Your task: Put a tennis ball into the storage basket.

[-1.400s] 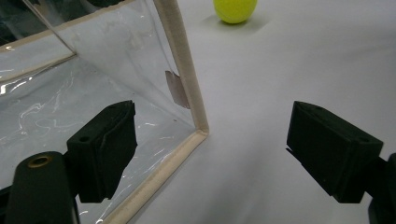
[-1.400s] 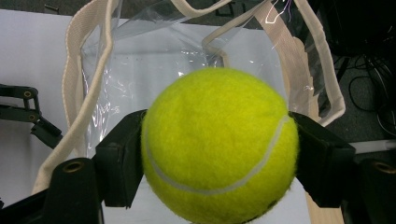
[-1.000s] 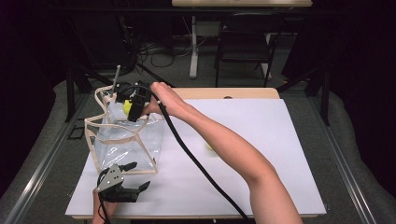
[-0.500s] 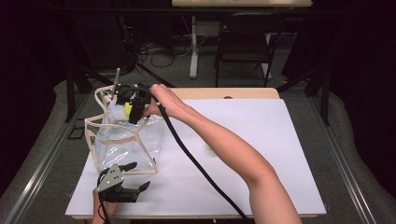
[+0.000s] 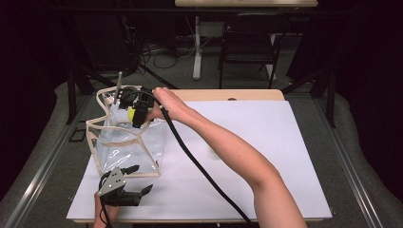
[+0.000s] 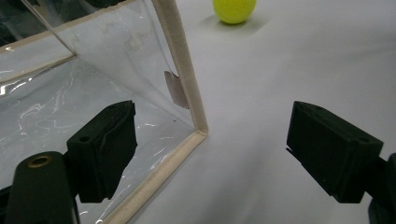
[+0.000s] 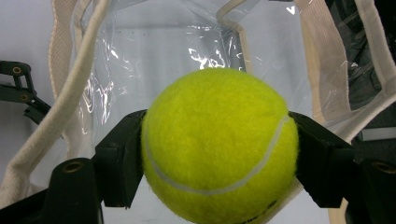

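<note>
Tennis ball — bright yellow-green felt, fuzzy nap, one pale curved seam across its lower half. Right gripper has its black jaws clamped on the ball's two sides, pointing down over the open mouth of the clear plastic bag. In the high view the ball sits at the bag's top rim, far-left part of the white table. Bag stands upright, cream fabric trim on edges and handles, walls crinkled and glossy. Left gripper rests low at the bag's near corner — jaws wide apart, nothing between them. Second tennis ball lies on the table beyond that corner.
</note>
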Available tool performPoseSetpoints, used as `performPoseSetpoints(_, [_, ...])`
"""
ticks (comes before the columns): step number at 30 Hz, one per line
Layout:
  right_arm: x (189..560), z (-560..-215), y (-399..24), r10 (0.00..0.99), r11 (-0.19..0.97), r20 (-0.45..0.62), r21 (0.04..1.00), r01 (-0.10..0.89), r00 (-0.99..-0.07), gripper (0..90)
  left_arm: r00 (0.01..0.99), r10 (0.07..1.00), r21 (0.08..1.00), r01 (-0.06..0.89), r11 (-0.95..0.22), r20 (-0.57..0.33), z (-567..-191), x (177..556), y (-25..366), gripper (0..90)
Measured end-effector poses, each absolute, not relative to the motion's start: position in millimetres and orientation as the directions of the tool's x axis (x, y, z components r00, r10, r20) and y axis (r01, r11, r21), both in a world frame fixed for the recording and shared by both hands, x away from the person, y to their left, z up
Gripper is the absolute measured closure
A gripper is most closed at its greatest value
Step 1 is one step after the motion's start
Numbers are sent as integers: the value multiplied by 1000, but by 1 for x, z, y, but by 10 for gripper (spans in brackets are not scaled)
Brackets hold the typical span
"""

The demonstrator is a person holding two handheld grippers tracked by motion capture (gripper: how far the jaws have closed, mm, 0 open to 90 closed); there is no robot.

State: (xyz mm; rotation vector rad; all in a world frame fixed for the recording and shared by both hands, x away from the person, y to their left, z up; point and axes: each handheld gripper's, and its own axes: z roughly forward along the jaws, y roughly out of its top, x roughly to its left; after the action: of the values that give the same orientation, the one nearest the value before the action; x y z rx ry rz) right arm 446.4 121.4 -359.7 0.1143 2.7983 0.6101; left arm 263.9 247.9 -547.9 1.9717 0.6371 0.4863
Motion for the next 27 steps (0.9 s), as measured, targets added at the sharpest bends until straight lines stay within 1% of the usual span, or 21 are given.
performPoseSetpoints(17, [448,-364,122,133,921,-238,389,31,-962,251,781,620,891,231,-391,70,-548,264,248,158])
performPoseSetpoints(19, [448,-365,121,135,922,-232,386,36,-963,226,782,619,891,230,-390,69,-548,264,248,158])
performPoseSetpoints(20, [448,-364,120,146,915,-225,402,45,-963,192,782,620,892,230,-390,69,-548,264,248,158])
performPoseSetpoints(22, [448,-362,119,150,911,-223,409,48,-963,183,782,620,890,232,-393,70,-548,264,248,158])
performPoseSetpoints(24, [449,-359,116,162,898,-221,437,51,-962,136,782,620,891,231,-392,70,-548,264,248,158])
performPoseSetpoints(26, [449,-355,112,171,886,-212,460,56,-962,116,782,620,891,231,-391,70,-548,264,248,158])
performPoseSetpoints(27, [450,-353,109,175,877,-203,477,59,-963,86,782,620,890,232,-393,69,-548,264,248,158])
